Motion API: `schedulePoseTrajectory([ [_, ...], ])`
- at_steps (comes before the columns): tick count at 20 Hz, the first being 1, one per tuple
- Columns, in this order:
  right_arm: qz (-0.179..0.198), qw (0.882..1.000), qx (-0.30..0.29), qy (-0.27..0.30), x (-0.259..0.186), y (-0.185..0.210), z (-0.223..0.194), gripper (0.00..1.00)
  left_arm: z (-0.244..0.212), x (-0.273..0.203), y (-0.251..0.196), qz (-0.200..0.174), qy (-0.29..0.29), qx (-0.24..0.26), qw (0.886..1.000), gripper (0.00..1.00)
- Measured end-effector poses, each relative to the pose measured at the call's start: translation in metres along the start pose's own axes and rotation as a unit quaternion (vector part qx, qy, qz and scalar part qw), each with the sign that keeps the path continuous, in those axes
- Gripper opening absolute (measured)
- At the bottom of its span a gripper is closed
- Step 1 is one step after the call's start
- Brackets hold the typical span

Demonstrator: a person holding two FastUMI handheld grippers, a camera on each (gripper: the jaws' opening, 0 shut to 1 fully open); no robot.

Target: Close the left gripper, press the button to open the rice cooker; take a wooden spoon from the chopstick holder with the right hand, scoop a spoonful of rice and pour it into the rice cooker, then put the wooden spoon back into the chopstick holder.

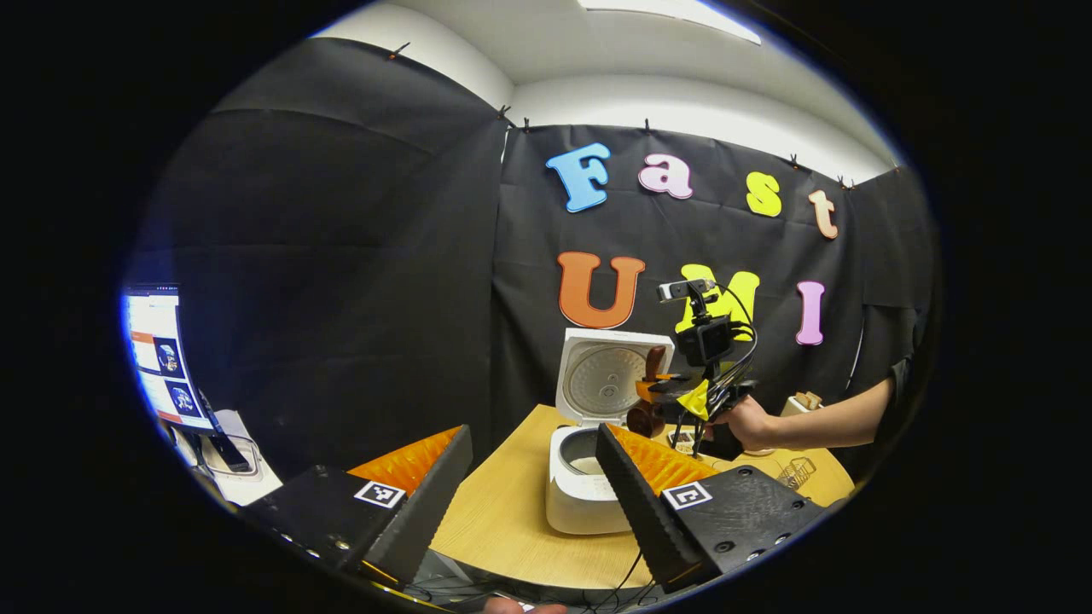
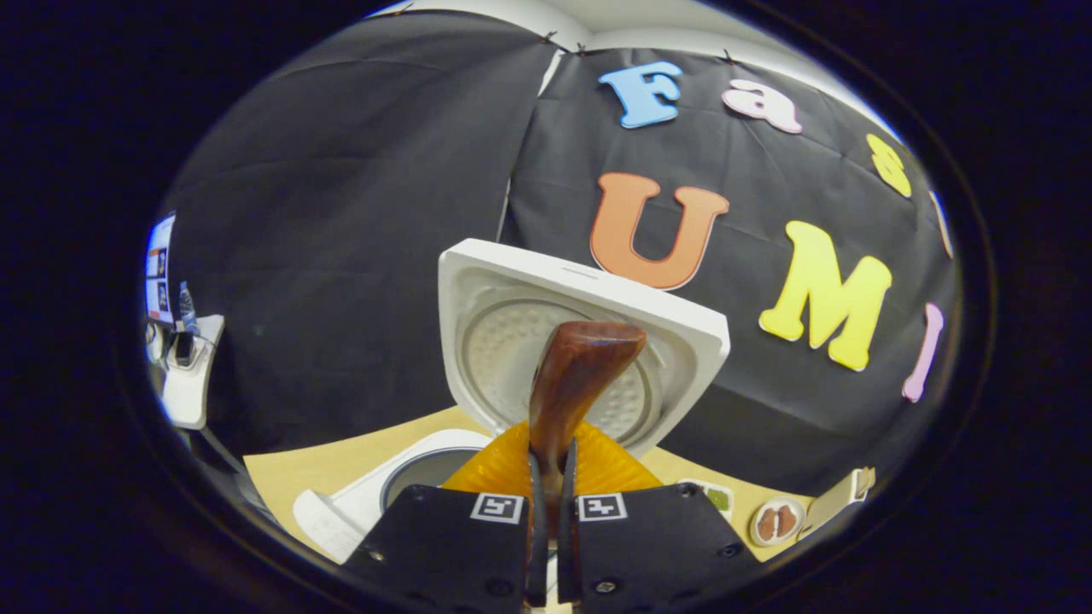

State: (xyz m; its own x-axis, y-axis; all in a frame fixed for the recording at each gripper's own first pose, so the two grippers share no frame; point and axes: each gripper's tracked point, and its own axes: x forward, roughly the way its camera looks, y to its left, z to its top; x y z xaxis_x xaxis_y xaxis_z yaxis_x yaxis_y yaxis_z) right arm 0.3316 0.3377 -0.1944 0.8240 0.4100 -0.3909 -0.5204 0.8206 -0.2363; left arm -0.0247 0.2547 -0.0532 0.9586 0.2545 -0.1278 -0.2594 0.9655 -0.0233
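Observation:
The white rice cooker (image 1: pixel 573 499) stands on the wooden table with its lid (image 1: pixel 607 375) raised; some white rice lies in its pot. My left gripper (image 1: pixel 533 435) hangs open in front of the cooker, nothing between its fingers. A hand holds my right gripper (image 1: pixel 661 396) just right of the pot, level with the lid. That gripper (image 2: pixel 550 456) is shut on the brown wooden spoon (image 2: pixel 573 375). The spoon's handle end points up in front of the lid (image 2: pixel 589 281), and its bowl (image 1: pixel 641 419) hangs below the fingers. The pot's rim (image 2: pixel 426 465) lies down to the left.
A wire basket (image 1: pixel 798 471) sits on the table (image 1: pixel 503 520) at the right, behind the person's forearm (image 1: pixel 832 422). A lit monitor (image 1: pixel 162 362) stands far left, beyond the table. Small flat items (image 2: pixel 776 522) lie at the right of the table. Cables hang at the near edge.

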Motion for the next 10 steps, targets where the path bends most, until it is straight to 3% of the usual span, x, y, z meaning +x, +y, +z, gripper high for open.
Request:
schedulePoseTrajectory([
  [4, 0.003, 1.000, 0.025, 0.005, -0.003, 0.005, 0.001, 0.10, 0.001, -0.006, 0.005, 0.008, 0.001, -0.002, 1.000, 0.94],
  [10, 0.004, 0.992, 0.127, -0.013, -0.029, -0.014, 0.024, 0.10, 0.001, -0.015, 0.005, 0.010, 0.004, -0.017, 1.000, 0.94],
])
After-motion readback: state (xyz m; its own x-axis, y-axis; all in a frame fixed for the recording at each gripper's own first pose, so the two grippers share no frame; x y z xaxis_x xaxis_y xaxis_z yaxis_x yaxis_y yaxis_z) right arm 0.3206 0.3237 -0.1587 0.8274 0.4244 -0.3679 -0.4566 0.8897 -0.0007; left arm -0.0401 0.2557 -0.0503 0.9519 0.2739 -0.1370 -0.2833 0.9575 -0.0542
